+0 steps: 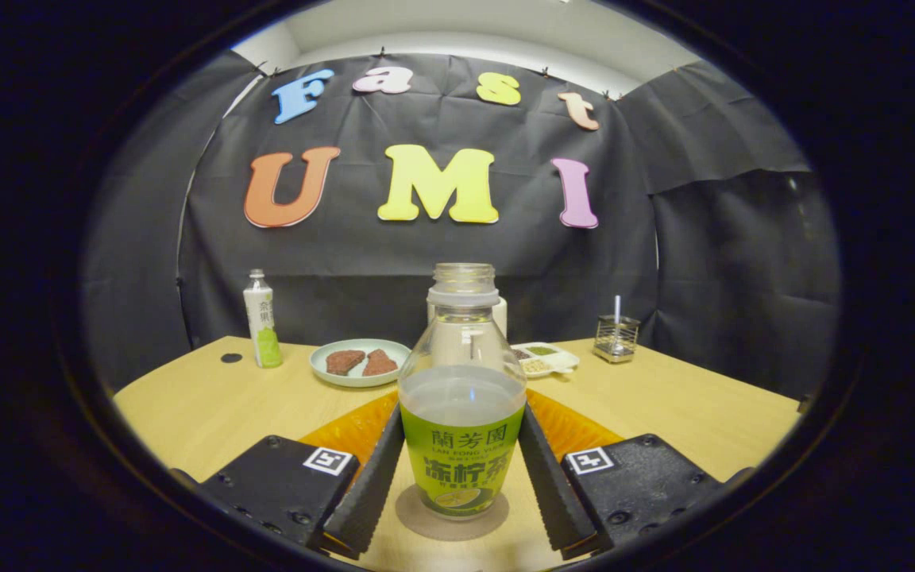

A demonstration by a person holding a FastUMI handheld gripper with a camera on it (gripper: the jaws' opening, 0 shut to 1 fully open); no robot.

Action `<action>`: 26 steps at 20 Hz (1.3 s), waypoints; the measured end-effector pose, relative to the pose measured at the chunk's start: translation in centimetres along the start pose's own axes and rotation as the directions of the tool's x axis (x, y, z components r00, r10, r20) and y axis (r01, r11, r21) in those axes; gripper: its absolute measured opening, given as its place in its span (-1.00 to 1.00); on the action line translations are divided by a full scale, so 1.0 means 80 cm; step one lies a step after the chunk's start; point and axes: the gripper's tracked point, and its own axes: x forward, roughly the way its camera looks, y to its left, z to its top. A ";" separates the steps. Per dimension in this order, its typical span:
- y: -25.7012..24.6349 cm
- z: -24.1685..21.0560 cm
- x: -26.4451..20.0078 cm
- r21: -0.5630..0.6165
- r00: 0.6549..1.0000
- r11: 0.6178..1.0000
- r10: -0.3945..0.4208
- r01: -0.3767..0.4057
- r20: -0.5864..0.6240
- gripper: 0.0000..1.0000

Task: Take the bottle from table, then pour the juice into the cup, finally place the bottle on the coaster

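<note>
The uncapped clear bottle (461, 445) with a green label stands upright on a round brown coaster (457, 531), about half full of pale liquid. My gripper (461, 413) has it between the fingers. Both fingers (374, 477) press against the bottle's widest part, one on each side. An orange ribbed cup (346, 433) sits just beyond the bottle, its rim showing on both sides of it and its middle hidden behind the bottle.
On the wooden table (211, 405) beyond the fingers stand a slim white and green bottle (261, 319), a pale plate (360, 361) with two brown pieces, a small white dish (546, 359) of snacks and a metal holder (615, 338). A white container (500, 316) stands behind the bottle's neck.
</note>
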 end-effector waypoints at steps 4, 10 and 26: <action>0.000 -0.003 0.000 0.013 1.000 1.000 0.009 -0.009 0.003 0.69; -0.005 0.014 -0.013 -0.018 1.000 1.000 0.005 -0.005 0.026 0.88; -0.021 0.122 -0.191 -0.047 0.992 0.999 0.011 -0.005 0.124 0.94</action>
